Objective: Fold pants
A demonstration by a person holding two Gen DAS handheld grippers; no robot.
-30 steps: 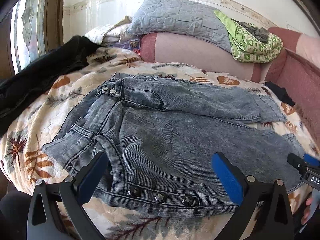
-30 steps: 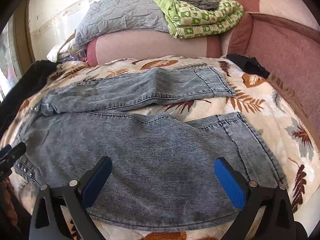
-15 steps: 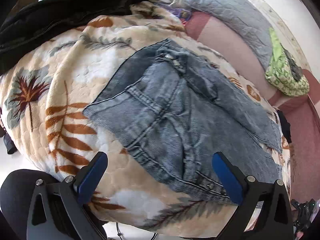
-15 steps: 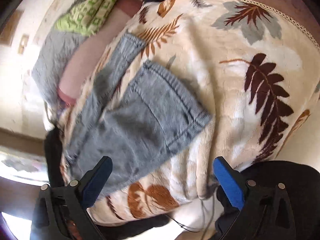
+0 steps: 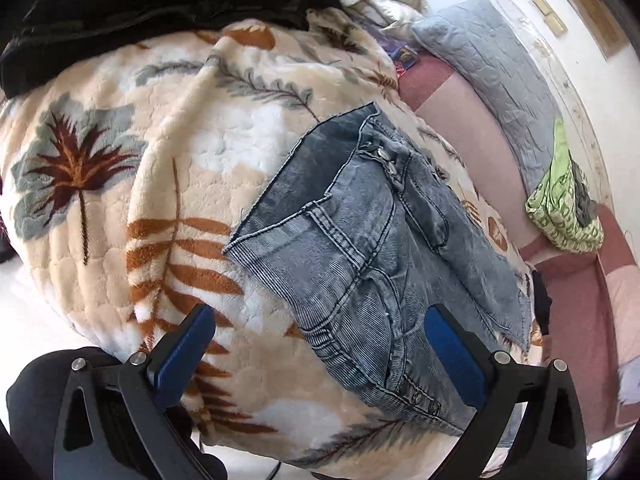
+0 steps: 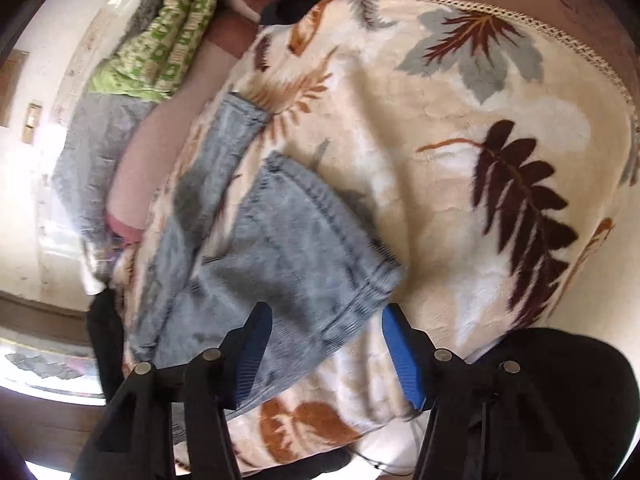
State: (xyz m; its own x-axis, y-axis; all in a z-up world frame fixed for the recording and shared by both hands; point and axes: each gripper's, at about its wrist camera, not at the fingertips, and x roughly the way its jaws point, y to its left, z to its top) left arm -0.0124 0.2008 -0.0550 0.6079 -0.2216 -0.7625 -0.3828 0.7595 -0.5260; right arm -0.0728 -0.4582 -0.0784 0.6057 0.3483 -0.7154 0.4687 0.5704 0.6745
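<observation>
Grey-blue denim pants [image 5: 360, 240] lie spread on a leaf-patterned blanket [image 5: 160, 140]. In the left wrist view, my left gripper [image 5: 320, 312] hangs open and wide just above the waistband end, near the row of buttons, pressing on nothing. In the right wrist view, the near leg's hem corner [image 6: 352, 280] of the pants [image 6: 280, 248] lies between the blue pads of my right gripper [image 6: 326, 309]. Its jaws are closing, and a gap still shows on the right side of the hem. The far leg stretches off toward the cushions.
A black garment [image 5: 160, 0] lies at the blanket's far left. Against the wall sit a grey quilt [image 5: 500, 72] and a folded green cloth [image 5: 568, 208]. The person's dark-clothed legs [image 6: 560, 380] stand at the bed's front edge. A pink backrest [image 5: 460, 120] runs behind the pants.
Both grippers swung from the middle of the pants out to its ends and rolled: left to the waistband, right to the hem. The right jaws have narrowed around the hem corner.
</observation>
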